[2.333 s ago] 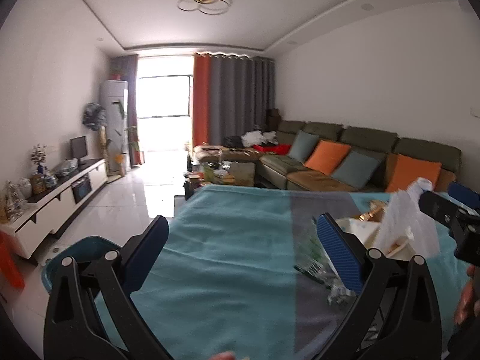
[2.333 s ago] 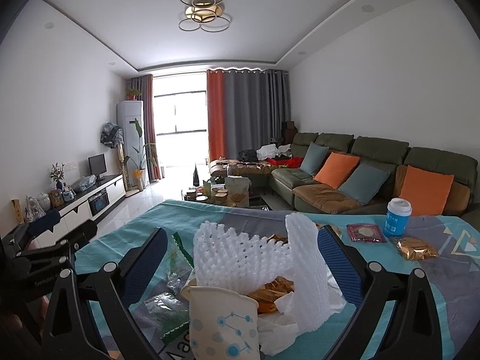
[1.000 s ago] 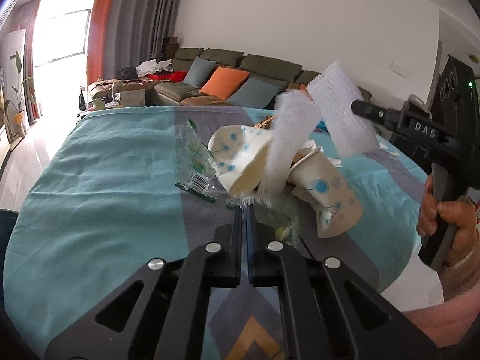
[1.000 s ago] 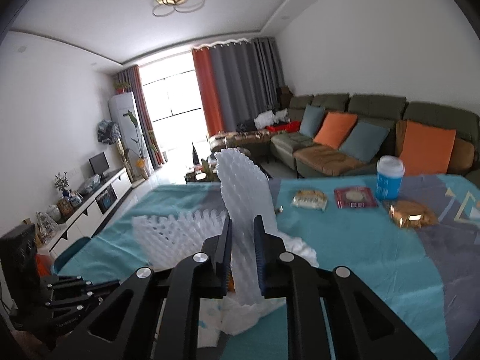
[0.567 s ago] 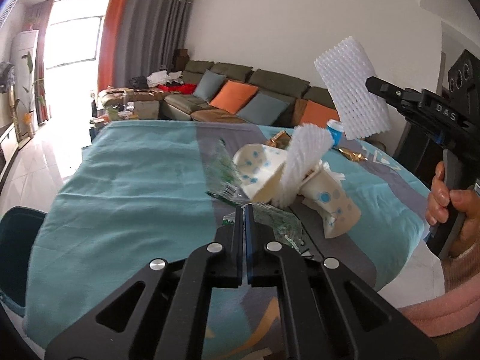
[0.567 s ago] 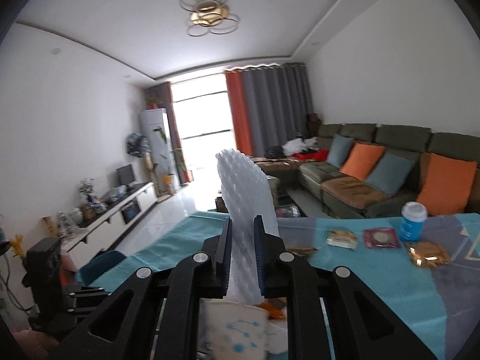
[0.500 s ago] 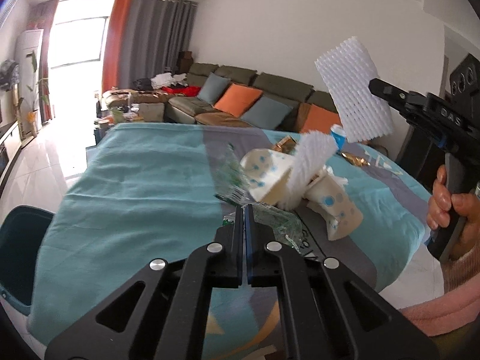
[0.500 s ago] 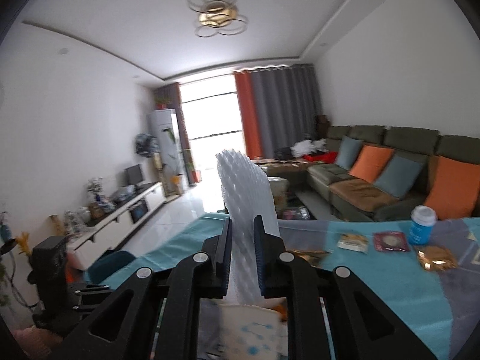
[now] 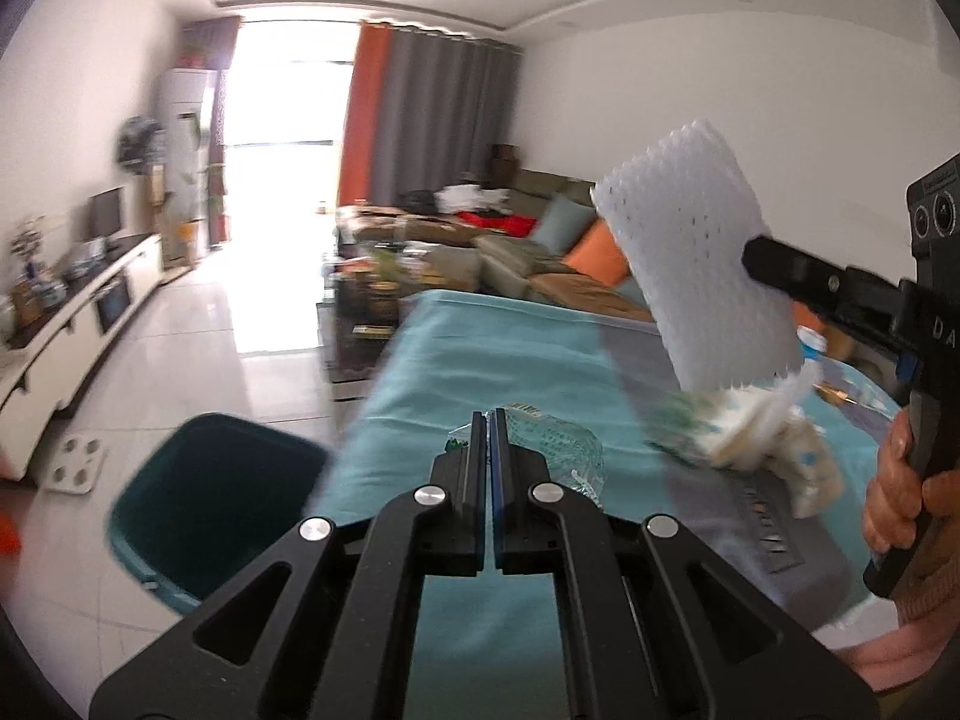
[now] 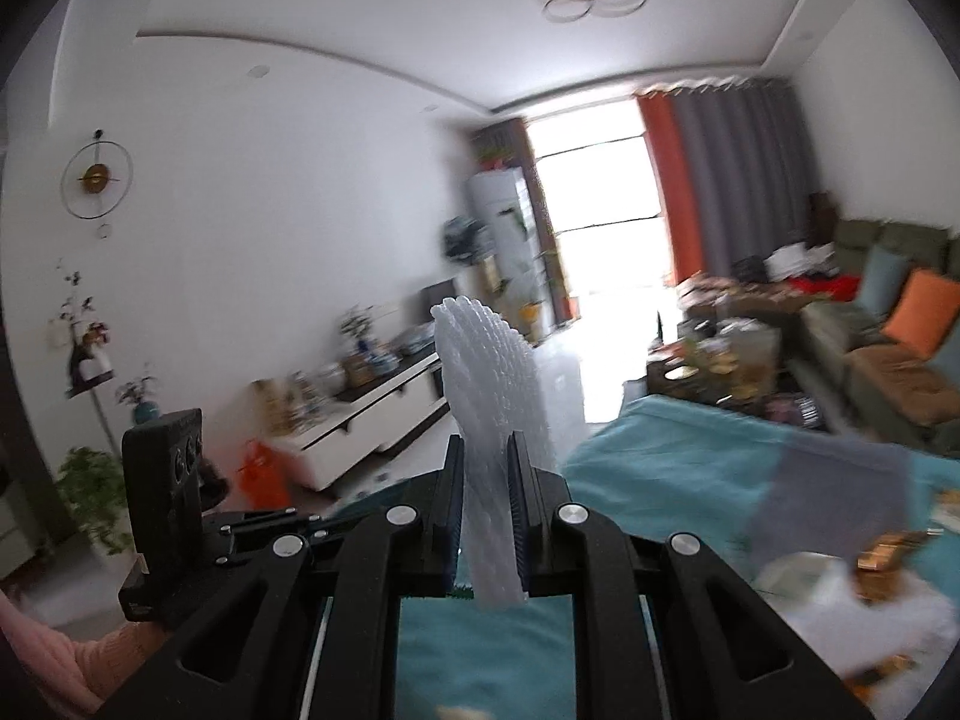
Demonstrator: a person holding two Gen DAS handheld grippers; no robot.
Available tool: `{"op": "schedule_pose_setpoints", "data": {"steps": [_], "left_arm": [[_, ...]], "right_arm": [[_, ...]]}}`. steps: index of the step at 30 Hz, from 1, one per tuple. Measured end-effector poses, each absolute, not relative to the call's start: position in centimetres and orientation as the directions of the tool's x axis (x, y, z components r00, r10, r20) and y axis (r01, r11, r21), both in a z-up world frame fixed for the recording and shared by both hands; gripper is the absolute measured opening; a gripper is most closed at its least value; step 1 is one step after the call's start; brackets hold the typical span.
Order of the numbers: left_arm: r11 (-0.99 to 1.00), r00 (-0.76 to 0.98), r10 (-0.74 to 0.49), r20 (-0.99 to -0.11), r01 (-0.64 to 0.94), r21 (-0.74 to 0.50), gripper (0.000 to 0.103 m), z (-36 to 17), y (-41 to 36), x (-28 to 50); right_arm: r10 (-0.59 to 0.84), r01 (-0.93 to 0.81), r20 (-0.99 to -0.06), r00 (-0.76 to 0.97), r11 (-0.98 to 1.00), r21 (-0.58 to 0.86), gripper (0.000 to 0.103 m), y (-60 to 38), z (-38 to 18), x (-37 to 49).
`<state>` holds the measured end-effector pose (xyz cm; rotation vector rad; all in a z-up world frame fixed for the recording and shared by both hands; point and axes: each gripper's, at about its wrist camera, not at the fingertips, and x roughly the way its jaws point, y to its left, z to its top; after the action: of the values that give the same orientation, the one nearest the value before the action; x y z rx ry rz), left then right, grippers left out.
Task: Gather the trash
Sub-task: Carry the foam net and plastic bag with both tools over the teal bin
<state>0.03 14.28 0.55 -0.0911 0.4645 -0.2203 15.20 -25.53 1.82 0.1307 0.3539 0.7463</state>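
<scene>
While my right gripper [image 10: 486, 510] pinches the white foam net sleeve [image 10: 498, 420] near its lower end, most of the sleeve stands up above the jaws, and a short tail hangs below them. It looks very light and springy, soft enough to squash flat between the pads, so I judge it will neither slip nor break; a hold low on its body, as now, seems enough. My left gripper [image 9: 489, 450] has its jaws pressed together on the edge of a clear plastic wrapper [image 9: 558, 450], which trails ahead and to the right of the tips. That film is thin, limp and slick, so I would keep the pinch tight and well in from the edge. Further right of those jaws, crumpled paper cups [image 9: 774, 444] lie blurred on the teal tablecloth [image 9: 480, 360]. Below and to the left of them, a dark teal bin [image 9: 216, 498] stands open on the floor.
</scene>
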Motion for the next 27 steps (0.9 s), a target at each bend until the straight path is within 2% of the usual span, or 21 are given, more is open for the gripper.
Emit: {"op": "schedule_pose_setpoints", "data": {"steps": [5,13,21,27], "left_arm": [[0.989,0.887,-0.113,-0.447,0.059,-0.134,0.002,0.2,19.5,0.7],[0.987,0.873,0.032,-0.486,-0.105,-0.124,0.002,-1.1,26.3,2.3],[0.977,0.828,0.099,-0.552,-0.186,-0.102,0.002,-3.4,30.1,4.7],[0.971,0.789,0.119,-0.602,-0.219,-0.095,0.002,-5.9,30.1,8.0]], "right_arm": [[0.763,-0.704,-0.316,0.564,0.644,0.299,0.013,-20.0,0.7,18.8],[0.808,-0.746,-0.400,0.433,0.571,0.344,0.013,-12.2,-1.4,23.3],[0.799,-0.749,-0.503,0.328,0.545,0.377,0.013,-5.8,-5.1,25.4],[0.752,-0.706,-0.597,0.281,0.583,0.402,0.013,-2.8,-8.0,27.4]]}}
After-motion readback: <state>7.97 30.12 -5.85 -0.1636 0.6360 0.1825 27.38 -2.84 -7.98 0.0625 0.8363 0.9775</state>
